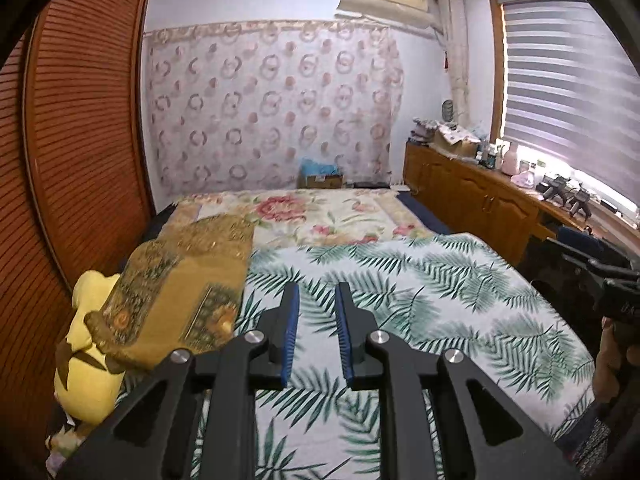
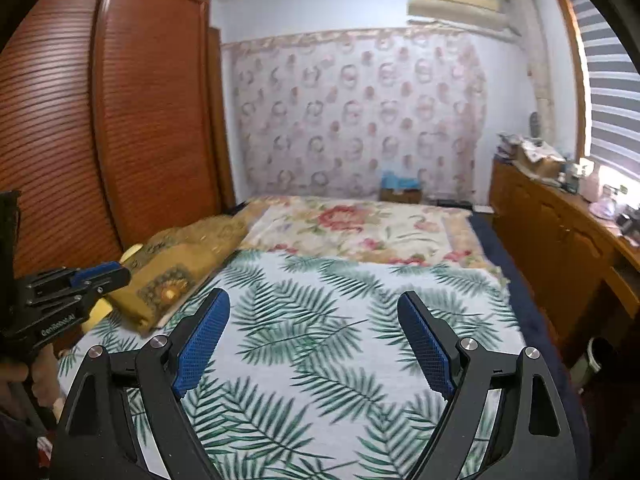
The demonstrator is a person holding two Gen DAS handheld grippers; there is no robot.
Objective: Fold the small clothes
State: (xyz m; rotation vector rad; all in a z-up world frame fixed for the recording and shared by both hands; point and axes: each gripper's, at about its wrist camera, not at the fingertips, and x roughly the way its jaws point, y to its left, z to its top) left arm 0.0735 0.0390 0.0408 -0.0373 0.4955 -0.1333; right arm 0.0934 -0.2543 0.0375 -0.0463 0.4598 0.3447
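Cushion (image 1: 184, 280) (gold-patterned) beside leaf-print sheet (image 1: 420, 300), claws above.

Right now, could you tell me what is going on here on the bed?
A person holds a claw in each hand above the palm-leaf sheet on the bed. Neither grips anything: the left claw has a narrow empty gap, the right claw is wide open. No small clothes show; a folded gold cloth lies at the left edge.

The left gripper (image 1: 317, 294) holds its jaws narrowly apart and empty; the right gripper (image 2: 314, 308) spreads wide, empty.
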